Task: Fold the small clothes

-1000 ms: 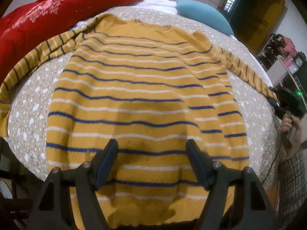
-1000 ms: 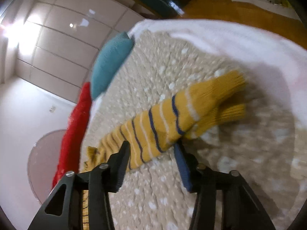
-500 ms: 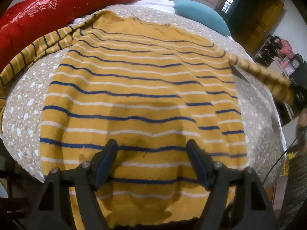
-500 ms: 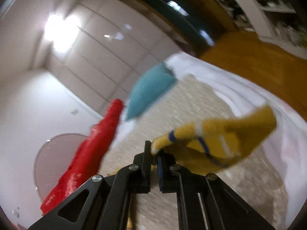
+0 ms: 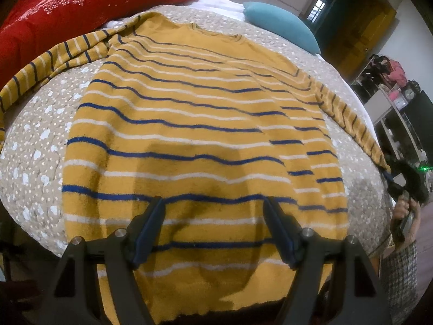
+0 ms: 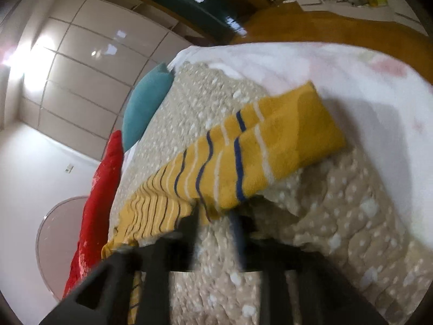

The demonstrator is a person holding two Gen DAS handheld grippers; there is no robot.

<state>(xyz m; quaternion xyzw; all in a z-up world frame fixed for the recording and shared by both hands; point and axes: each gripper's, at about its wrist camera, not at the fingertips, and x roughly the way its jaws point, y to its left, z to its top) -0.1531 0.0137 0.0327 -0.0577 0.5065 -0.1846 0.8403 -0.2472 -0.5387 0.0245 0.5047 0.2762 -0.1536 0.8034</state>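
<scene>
Letting go, the right gripper is opening its jaws, and the sleeve it pinched half a second ago now lies straight on the bed. The left gripper hovers open over the sweater. Folding can begin.

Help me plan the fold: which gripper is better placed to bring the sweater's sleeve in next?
Right. The right gripper, jaws opening, sits at the outstretched sleeve with its edge between them. The left gripper hangs open over the sweater near its hem.
</scene>
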